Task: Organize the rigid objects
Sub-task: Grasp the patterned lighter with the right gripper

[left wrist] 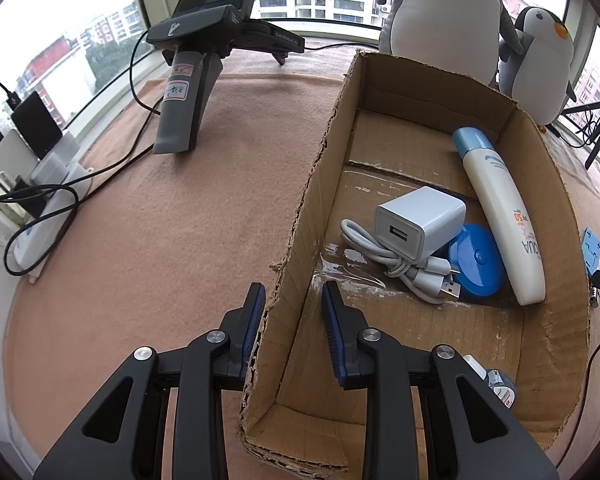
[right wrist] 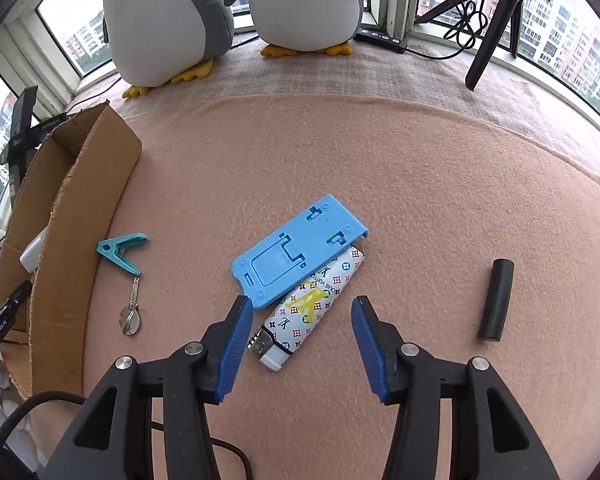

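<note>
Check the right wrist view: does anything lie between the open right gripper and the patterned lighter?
Nothing blocks the right gripper from the lighter's near end, but the blue plastic stand overlaps its far end.

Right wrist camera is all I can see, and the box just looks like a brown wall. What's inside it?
Observer: A white charger sits in the box, on top of a coiled cable.
Kid: Anything else in there?
Observer: A long sunscreen tube lies along the right wall, with a blue disc next to it.
Kid: Where's the left gripper?
Observer: The left gripper straddles the box's left wall with its jaws open, one outside and one inside.
</note>
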{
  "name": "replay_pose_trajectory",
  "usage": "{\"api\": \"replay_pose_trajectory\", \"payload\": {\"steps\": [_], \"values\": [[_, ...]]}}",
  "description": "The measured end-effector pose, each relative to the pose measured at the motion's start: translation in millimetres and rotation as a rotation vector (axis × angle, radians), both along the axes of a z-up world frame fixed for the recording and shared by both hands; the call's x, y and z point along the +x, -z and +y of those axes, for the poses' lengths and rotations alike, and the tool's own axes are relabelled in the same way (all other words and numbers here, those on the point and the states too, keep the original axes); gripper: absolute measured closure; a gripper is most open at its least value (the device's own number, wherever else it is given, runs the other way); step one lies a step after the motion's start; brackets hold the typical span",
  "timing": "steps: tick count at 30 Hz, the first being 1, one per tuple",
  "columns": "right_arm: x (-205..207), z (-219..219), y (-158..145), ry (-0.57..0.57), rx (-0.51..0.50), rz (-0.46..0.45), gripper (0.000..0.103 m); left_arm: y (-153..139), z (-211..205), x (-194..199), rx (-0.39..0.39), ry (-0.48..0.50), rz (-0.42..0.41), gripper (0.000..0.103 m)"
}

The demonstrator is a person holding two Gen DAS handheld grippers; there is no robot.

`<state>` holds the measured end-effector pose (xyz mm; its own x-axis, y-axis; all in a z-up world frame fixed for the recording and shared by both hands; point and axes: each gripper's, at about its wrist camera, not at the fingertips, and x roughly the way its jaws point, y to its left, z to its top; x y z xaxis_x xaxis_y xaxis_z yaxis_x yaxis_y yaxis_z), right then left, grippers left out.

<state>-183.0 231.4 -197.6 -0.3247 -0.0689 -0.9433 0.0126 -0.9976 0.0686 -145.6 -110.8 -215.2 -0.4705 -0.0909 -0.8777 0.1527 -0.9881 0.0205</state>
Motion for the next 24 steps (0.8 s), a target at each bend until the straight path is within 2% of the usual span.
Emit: {"api": "replay_pose_trajectory", "payload": {"steps": [6,12,18,22,24], "values": [[9,-2,9,-0.053,0.093,-0.028,0.056,1,-1,0,0.008,-0.005,0.002,0.076],[10,23,9,-0.014,0.094,-0.030,0.056,0,-1,0,0.006,-0.005,0.002,0.076],[-1,30,11,0.011,0.070,-0.020,0.059,0,-1,0,0.003,-0.005,0.001,0.076],[-11,26,12,0.007,0.075,-0.003,0.063,0,-1,0,0.002,-0.005,0.001,0.076],[-14,28,11,0.012,0.073,-0.001,0.069,0,-1,0,0.003,-0.006,0.002,0.076]]}}
